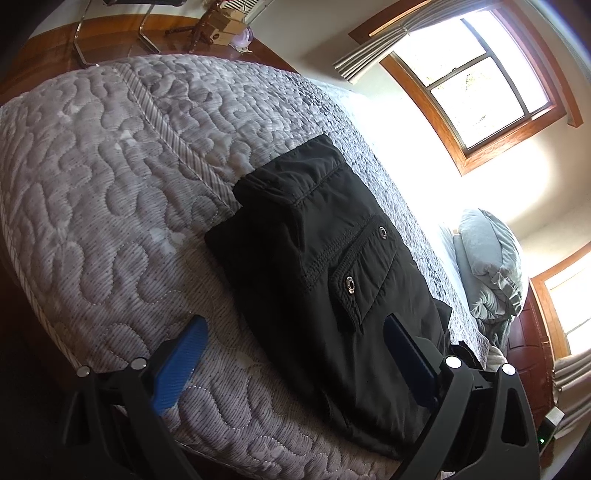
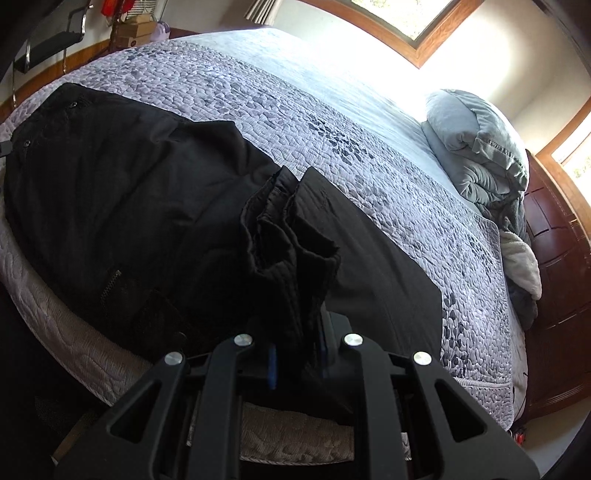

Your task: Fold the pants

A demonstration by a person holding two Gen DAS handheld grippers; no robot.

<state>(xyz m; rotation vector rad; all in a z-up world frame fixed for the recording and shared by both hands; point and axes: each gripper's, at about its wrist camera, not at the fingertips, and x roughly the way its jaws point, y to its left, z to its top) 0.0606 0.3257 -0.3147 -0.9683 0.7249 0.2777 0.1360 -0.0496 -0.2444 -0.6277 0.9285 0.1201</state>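
Black pants (image 1: 325,266) lie folded on the quilted bed (image 1: 110,184), a snap pocket facing up. My left gripper (image 1: 295,350) stands open, its blue fingers (image 1: 181,362) straddling the near end of the pants without pressing them. In the right wrist view the pants (image 2: 129,192) spread across the bed's near left, and my right gripper (image 2: 297,354) is shut on a bunched stack of leg hems (image 2: 291,236), which stands up between the blue pads. The fingertips are mostly hidden by the cloth.
A rolled grey comforter and pillow (image 2: 484,147) sit at the head of the bed by the dark wooden headboard (image 2: 557,266). Windows (image 1: 476,74) light the far wall. A chair (image 2: 48,33) and boxes (image 2: 136,29) stand beyond the bed's foot.
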